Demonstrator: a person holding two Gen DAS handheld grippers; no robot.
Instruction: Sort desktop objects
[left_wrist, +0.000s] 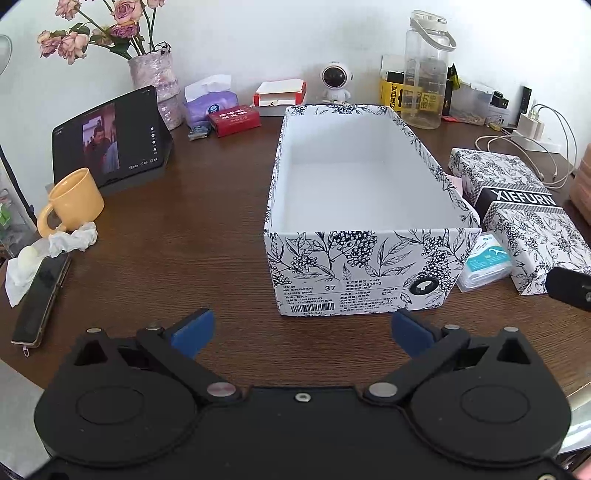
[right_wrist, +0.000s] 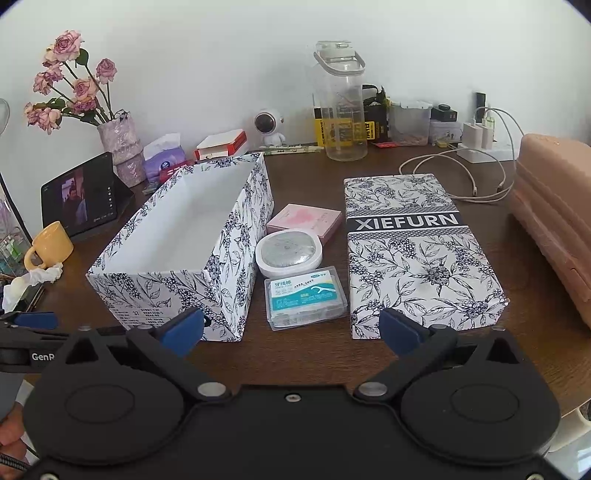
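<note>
Floral shoebox: open, nothing inside, white lining, black-and-white berry print; stands on the brown wooden table. End label reads "DESIGN AND MANUFACTURE", size "37", code "2538-3", with a barcode below; smaller print illegible

Box lid: same print, lies flat to the right of the shoebox, apart from it; black band reads "XIEFURN"

Between shoebox and lid, front to back:
- dental floss pick case, clear plastic, teal label with Chinese characters, fine text unreadable
- round white tin, grey top, just behind the floss case and just beside the shoebox wall
- pink flat box, partly hidden behind the tin

Left gripper: blue-padded jaws spread wide, holding nothing, hovering in front of the shoebox's labelled end

Right gripper: jaws likewise released and unloaded, facing the floss case; "GenR…" is readable on the neighbouring tool at the left edge of the right wrist view

Background: yellow mug beside crumpled tissue, tablet showing video, clear water bottle, vase of pink roses, astronaut figurine
</note>
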